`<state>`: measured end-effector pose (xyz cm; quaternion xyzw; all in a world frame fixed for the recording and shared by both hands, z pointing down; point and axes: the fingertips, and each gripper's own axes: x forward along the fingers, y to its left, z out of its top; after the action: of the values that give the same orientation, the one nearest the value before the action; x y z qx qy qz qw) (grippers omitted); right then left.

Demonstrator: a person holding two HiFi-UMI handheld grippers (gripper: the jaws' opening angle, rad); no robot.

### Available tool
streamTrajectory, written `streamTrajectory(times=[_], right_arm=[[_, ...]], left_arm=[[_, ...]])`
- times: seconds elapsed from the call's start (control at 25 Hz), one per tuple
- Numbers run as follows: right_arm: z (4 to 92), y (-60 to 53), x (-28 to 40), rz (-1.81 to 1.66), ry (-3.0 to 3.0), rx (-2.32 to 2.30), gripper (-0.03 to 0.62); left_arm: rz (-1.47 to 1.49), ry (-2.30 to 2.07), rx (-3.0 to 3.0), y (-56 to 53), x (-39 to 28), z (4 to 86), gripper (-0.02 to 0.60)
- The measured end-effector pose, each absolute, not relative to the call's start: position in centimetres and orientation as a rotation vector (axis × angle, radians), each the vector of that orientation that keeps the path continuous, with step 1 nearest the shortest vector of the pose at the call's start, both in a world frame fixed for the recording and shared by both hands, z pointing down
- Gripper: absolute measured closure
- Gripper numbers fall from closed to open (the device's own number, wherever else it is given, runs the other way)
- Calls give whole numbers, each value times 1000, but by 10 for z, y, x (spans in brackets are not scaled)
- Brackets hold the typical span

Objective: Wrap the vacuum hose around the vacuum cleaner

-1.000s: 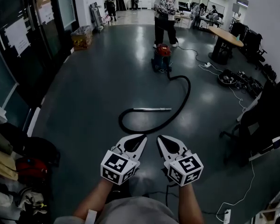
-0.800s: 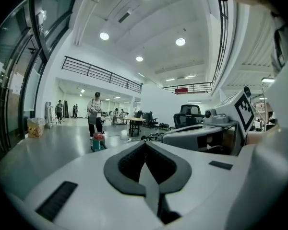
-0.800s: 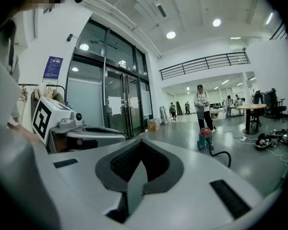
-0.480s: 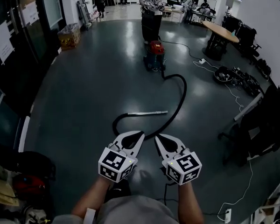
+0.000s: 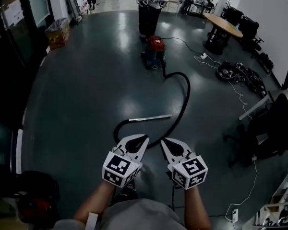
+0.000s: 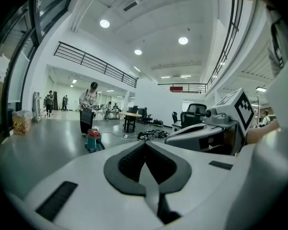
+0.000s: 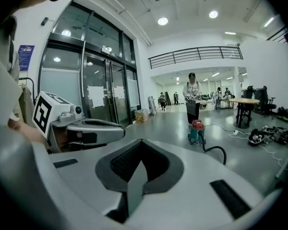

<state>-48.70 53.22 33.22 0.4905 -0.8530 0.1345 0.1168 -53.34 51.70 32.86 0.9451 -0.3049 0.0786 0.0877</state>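
Just ahead of left claw (image 5: 145,139) and right claw (image 5: 165,142), vacuum hose (image 5: 185,97) is drawing nearer; I'm holding both pressed together, empty; still approaching, wrapping not started.

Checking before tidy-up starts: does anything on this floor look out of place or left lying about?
Yes. The vacuum hose sprawls in a wide, loose curve across the floor instead of being wrapped around the vacuum cleaner. Its metal wand lies flat at the near end.
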Motion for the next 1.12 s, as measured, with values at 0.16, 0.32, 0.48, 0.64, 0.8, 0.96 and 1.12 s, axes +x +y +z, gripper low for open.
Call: streamTrajectory(times=[0.16,0.32,0.48,0.64,0.8,0.96,1.12], right_arm=[[340,491,-502,412,-2449,1457,591],[346,462,-504,400,-2422,1461,591],[350,436,-502,405,-2412,1450,591],[361,411,-493,404,-2412,1420,591],[363,381,-468,387,-2436,1384,591],[359,342,-441,375,-2492,1334,591],[356,307,-407,384,-2544,1251,591]], left_arm=[[230,-872,2795,473,-552,338,574],[222,-866,2784,443,-555,347,574],[223,-861,2770,420,-552,352,574],[229,-880,2759,397,-544,363,574],[239,-932,2751,372,-524,363,574],[254,-994,2729,346,-498,364,574],[263,-1085,2662,314,-463,370,574]])
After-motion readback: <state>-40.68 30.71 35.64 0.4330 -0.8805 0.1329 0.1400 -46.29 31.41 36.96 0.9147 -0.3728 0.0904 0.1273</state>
